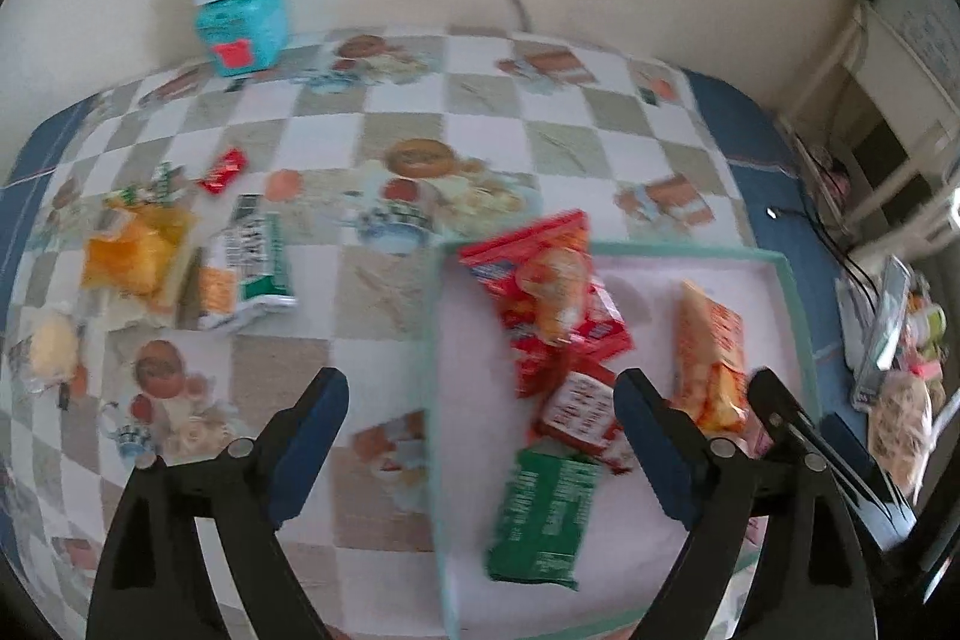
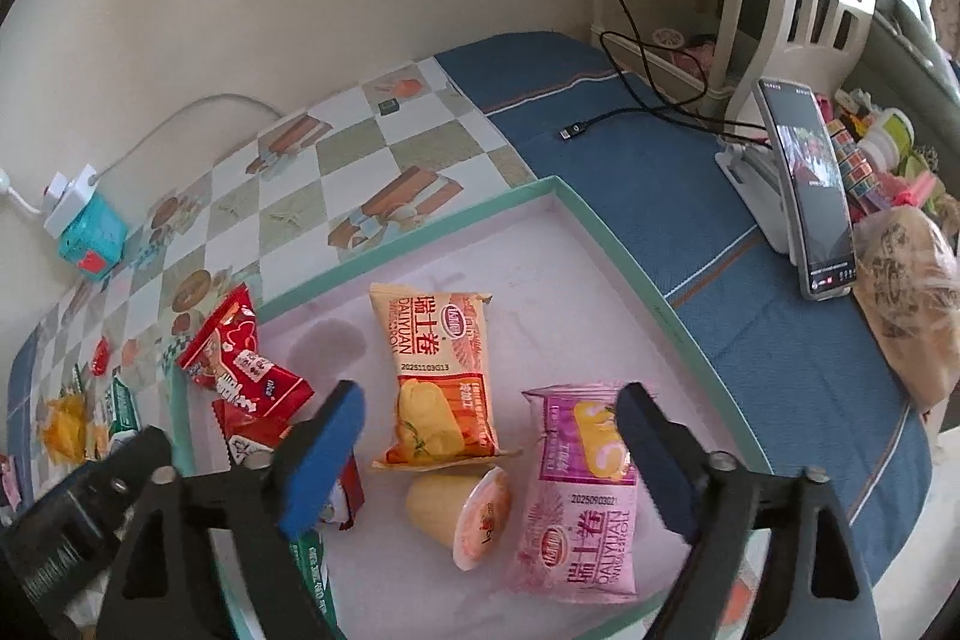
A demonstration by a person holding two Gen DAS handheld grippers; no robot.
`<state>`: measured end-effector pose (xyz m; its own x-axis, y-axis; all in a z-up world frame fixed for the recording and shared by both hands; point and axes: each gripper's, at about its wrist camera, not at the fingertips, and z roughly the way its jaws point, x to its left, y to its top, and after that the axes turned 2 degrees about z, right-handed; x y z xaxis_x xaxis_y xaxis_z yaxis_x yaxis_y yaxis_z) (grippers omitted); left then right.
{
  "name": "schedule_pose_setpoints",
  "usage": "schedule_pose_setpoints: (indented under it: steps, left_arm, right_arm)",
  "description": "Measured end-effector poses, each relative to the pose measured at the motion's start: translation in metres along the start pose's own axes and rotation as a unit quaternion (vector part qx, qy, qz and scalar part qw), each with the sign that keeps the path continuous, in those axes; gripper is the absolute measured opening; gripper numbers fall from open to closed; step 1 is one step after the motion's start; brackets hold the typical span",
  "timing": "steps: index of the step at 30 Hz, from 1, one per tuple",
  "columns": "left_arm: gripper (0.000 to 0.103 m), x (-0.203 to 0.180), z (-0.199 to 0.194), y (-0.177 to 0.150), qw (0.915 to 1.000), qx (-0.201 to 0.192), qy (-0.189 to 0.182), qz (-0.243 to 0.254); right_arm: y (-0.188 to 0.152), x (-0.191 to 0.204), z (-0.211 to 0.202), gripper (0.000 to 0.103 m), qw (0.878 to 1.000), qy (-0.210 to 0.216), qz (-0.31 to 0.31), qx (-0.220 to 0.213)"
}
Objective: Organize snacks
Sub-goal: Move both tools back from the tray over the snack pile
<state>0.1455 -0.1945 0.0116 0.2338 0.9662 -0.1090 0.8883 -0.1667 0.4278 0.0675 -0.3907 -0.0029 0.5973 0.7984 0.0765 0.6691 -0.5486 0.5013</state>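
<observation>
A shallow tray with a teal rim (image 1: 600, 249) (image 2: 420, 244) lies on the table. It holds red snack packs (image 1: 540, 292) (image 2: 240, 358), a green pack (image 1: 543, 514), an orange Swiss-roll pack (image 2: 438, 376) (image 1: 714, 352), a pink Swiss-roll pack (image 2: 582, 490) and a jelly cup (image 2: 462, 511). My left gripper (image 1: 483, 430) is open and empty above the tray's left rim. My right gripper (image 2: 489, 430) is open and empty above the tray's snacks. On the cloth to the left lie a yellow pack (image 1: 135, 250), a green-white pack (image 1: 255, 259), a small red pack (image 1: 223, 169) and a pale cake (image 1: 51, 349).
A teal box with a white power strip (image 1: 240, 16) stands at the back by the wall. A phone on a stand (image 2: 810, 196), a black cable (image 2: 624, 112) and a brown bag (image 2: 912, 292) sit right of the tray. The table's right edge is close.
</observation>
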Motion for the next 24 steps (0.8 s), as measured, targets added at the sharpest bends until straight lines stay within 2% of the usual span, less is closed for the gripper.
schedule_pose_setpoints:
  steps: [2, 3, 11, 19, 24]
  left_arm:
    - [0.093, 0.015, -0.003, 0.002, 0.9997, -0.007, 0.017, -0.017]
    - [0.096, 0.02, -0.003, 0.003, 0.9994, -0.009, 0.024, -0.023]
    - [0.096, 0.08, -0.012, -0.001, 0.9926, -0.021, 0.094, -0.073]
    - [0.096, 0.135, -0.033, -0.008, 0.9813, -0.042, 0.15, -0.114]
    - [0.096, 0.177, -0.044, -0.016, 0.9736, -0.048, 0.159, -0.157]
  right_arm:
    - [-0.001, 0.004, -0.001, 0.102, 1.0, -0.005, -0.008, -0.001]
    - [-0.002, 0.006, -0.002, 0.103, 1.0, -0.006, -0.012, 0.0]
    - [-0.011, 0.035, -0.009, 0.103, 0.999, 0.003, -0.046, 0.0]
    - [-0.028, 0.079, -0.02, 0.103, 0.996, 0.039, -0.085, 0.003]
    - [-0.038, 0.11, -0.029, 0.103, 0.992, 0.06, -0.113, 0.0]
